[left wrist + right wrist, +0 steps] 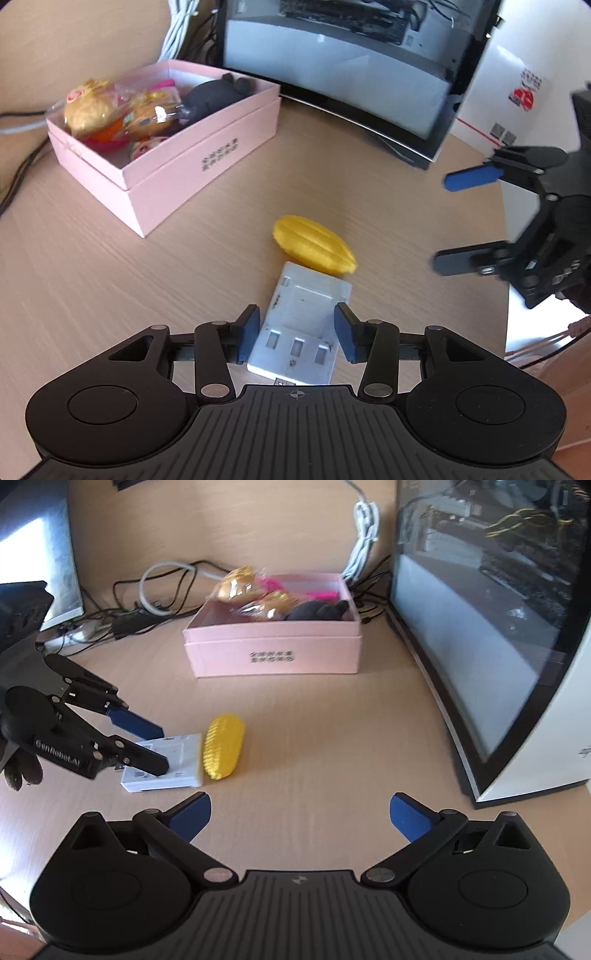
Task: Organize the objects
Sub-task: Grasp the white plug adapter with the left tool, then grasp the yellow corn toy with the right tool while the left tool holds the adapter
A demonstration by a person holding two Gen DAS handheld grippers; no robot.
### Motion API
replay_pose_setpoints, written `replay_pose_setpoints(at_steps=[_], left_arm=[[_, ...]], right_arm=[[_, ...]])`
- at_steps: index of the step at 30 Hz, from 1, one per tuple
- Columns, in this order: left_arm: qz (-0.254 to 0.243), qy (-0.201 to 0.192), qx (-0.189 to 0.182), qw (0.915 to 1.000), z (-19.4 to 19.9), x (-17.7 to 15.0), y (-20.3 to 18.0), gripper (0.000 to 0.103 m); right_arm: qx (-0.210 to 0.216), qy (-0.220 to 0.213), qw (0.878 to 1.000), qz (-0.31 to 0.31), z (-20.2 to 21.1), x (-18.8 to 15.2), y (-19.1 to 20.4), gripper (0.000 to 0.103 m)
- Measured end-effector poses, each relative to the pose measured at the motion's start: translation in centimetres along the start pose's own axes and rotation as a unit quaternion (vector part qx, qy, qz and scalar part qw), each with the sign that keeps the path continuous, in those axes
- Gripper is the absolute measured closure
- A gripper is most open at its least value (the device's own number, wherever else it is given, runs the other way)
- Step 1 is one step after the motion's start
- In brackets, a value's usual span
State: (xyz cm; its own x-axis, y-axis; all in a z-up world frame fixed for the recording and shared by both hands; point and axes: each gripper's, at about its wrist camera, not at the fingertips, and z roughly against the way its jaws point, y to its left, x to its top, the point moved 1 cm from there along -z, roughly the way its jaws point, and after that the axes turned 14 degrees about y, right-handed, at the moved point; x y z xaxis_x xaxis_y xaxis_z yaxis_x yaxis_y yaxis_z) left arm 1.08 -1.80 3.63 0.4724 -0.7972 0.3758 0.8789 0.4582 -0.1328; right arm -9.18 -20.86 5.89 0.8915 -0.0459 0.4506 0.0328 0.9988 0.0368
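A white power adapter [301,325] lies on the wooden table, with a yellow ribbed toy [314,245] touching its far end. My left gripper [297,334] is open, its blue pads on either side of the adapter with small gaps. In the right wrist view the adapter [173,762] and yellow toy [224,750] lie at centre left, with the left gripper [155,746] over the adapter. My right gripper [300,814] is open and empty, above bare table to the right of the toy; it also shows in the left wrist view [448,225].
An open pink box [207,162] holding wrapped snacks and a dark plush toy stands at the back left; it also shows in the right wrist view [273,653]. A glass-sided computer case [498,635] stands at the right. Cables [147,605] lie behind the box.
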Motion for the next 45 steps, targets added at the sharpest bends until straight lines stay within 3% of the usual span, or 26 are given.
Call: replay_pose_setpoints(at_steps=[5,8,11,14,17,22,27,32,38,45], left_arm=[[0.02,-0.007,0.015,0.9997,-0.1,-1.0,-2.1,0.048],[0.026,-0.009,0.036,0.999,-0.2,-1.2,-3.0,0.047],[0.031,0.012,0.054,0.998,-1.0,-1.5,-3.7,0.048],[0.036,0.003,0.067,0.9971,-1.0,-1.9,-4.2,0.049],[0.073,-0.007,0.063,0.9953,-0.9,-2.0,-4.0,0.049],[0.162,-0.01,0.062,0.9848,-0.5,-2.1,-3.9,0.05],[0.214,-0.003,0.148,0.9654,0.0,-3.4,-3.6,0.05],[0.266,-0.002,0.166,0.9496,0.7,-4.5,-2.8,0.05],[0.284,-0.011,0.168,0.9439,1.3,-5.2,-2.6,0.05],[0.289,-0.016,0.165,0.9429,1.5,-5.6,-3.0,0.05]], right_arm=[[-0.012,0.019,1.0,0.009,-2.2,-0.2,1.3,0.002],[-0.023,0.037,0.999,0.008,-3.3,-0.4,1.5,0.011],[-0.021,0.04,0.999,0.004,-3.5,-0.5,1.4,0.011],[-0.021,0.037,0.999,0.005,-3.5,-0.4,1.3,0.011],[-0.022,0.033,0.999,0.005,-3.4,-0.2,1.2,0.011],[-0.019,0.028,0.999,0.012,-3.4,0.1,1.3,0.011],[-0.007,0.017,1.0,0.022,-3.7,1.2,2.0,0.011],[0.01,0.001,0.999,0.049,-4.2,2.5,3.5,0.016],[0.008,0.006,0.997,0.083,-5.2,3.3,4.9,0.041],[0.016,0.011,0.997,0.073,-5.6,3.3,3.2,0.043]])
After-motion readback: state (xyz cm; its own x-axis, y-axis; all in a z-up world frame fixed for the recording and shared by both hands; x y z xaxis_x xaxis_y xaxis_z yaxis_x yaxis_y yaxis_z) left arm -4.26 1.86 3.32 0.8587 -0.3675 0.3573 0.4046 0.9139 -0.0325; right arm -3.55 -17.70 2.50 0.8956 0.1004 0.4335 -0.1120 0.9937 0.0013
